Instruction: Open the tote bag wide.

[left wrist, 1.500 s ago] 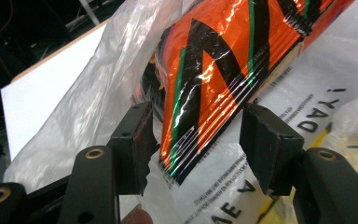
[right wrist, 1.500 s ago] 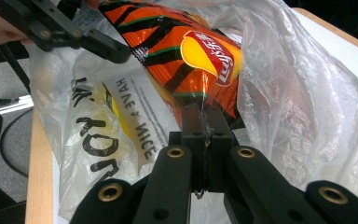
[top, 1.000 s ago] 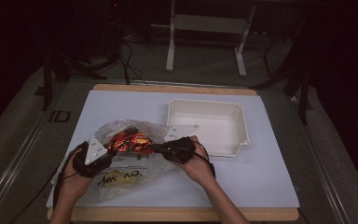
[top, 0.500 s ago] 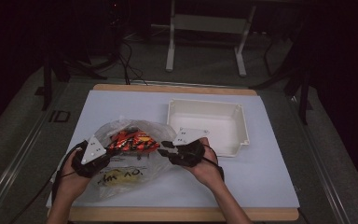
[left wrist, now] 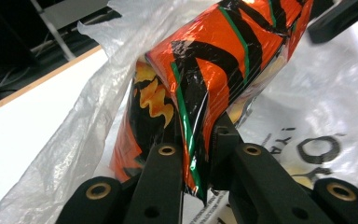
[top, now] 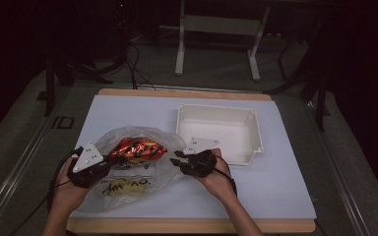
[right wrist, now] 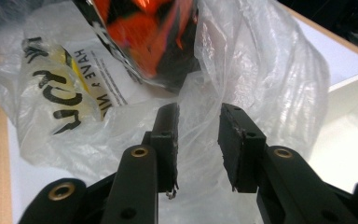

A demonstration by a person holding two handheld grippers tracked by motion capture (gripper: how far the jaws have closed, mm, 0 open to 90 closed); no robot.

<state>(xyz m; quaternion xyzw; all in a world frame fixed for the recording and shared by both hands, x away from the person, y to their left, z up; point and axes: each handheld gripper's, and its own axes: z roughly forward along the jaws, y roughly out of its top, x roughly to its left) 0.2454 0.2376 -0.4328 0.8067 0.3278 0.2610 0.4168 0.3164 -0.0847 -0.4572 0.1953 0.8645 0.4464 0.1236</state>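
Table (top: 285,196) first, with the white bin (top: 219,132) at its middle right and the clear plastic bag (top: 128,184) lying crumpled at front left. Left gripper (left wrist: 196,154) has its jaws clamped on the orange-and-black snack packet (left wrist: 223,60), held at the bag's mouth. Right gripper (right wrist: 196,140) waits with jaws apart just off the bag; the unpacking step seems under way, and next the packet likely needs carrying to the bin.
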